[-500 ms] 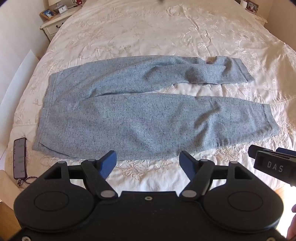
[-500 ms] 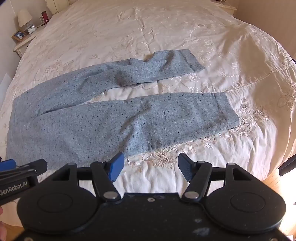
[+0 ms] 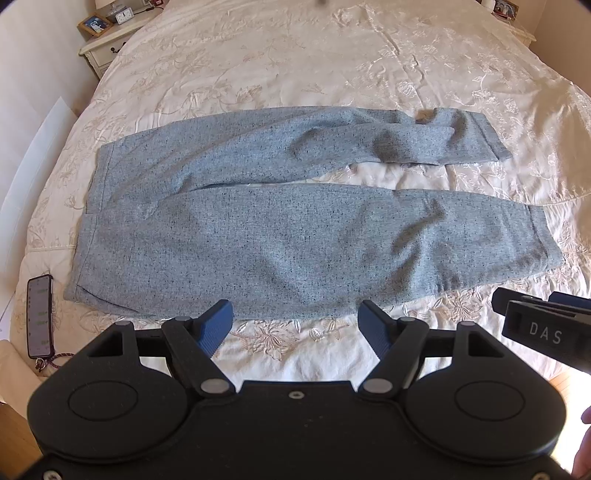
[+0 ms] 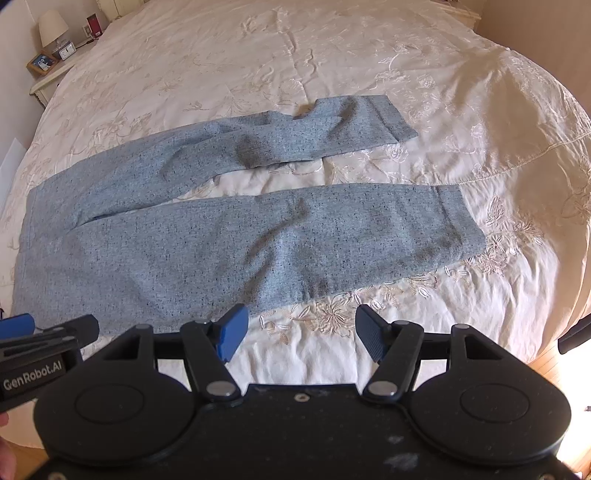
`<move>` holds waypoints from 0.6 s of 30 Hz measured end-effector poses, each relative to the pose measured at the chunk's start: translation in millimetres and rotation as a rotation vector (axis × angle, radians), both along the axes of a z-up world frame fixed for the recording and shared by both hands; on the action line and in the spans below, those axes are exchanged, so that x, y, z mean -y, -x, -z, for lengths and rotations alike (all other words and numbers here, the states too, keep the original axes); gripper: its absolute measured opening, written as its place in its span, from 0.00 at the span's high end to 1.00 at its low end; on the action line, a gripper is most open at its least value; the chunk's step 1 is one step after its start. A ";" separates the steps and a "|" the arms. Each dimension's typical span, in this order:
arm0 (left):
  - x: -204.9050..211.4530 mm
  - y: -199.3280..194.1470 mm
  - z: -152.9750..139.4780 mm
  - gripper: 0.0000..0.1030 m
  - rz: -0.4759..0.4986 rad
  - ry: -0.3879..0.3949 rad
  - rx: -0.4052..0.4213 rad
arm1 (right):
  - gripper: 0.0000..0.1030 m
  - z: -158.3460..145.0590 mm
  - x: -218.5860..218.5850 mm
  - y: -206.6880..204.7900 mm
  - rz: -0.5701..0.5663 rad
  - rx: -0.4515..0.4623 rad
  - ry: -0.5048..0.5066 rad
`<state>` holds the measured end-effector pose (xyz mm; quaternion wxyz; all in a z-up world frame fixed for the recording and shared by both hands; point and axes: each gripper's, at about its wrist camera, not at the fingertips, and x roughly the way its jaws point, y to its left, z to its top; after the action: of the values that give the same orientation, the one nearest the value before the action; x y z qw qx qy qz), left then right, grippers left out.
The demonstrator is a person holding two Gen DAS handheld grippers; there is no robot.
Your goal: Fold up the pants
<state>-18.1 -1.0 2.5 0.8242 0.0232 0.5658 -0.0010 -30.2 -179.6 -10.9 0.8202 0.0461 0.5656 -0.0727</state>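
Note:
Grey flecked pants [image 3: 280, 229] lie flat across the cream bedspread [image 3: 295, 55], waistband to the left, both legs running right and spread apart. The far leg's cuff is slightly rumpled. In the left wrist view my left gripper [image 3: 296, 325] hangs open above the near edge of the near leg, nothing between its blue pads. The right wrist view shows the same pants [image 4: 221, 236]. There my right gripper [image 4: 301, 332] stands open over the bedspread [image 4: 332, 55] just in front of the near leg. Neither touches the cloth.
A phone [image 3: 39, 315] with a cord lies on the bed's near left corner. A nightstand [image 3: 107, 48] with a framed photo and a clock stands at the far left, a lamp [image 4: 53, 26] on it. Wooden floor shows at the bed's right edge.
Both grippers have dipped a little lower and closer to the pants' near edge. The pants have not moved.

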 end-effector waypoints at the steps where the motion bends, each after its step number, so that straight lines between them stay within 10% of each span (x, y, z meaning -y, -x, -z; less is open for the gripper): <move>1: -0.2 -0.4 0.1 0.27 0.000 -0.001 -0.001 | 0.34 0.3 -0.4 -0.8 -0.001 0.001 0.002; 18: -2.1 -4.6 3.5 0.27 0.012 0.005 -0.019 | 0.34 3.4 -4.4 -5.1 -0.015 0.040 0.009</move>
<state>-13.5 1.1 -1.1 0.8187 0.0245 0.5736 -0.0078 -25.1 -175.2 -14.3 0.8321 0.0397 0.5490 -0.0679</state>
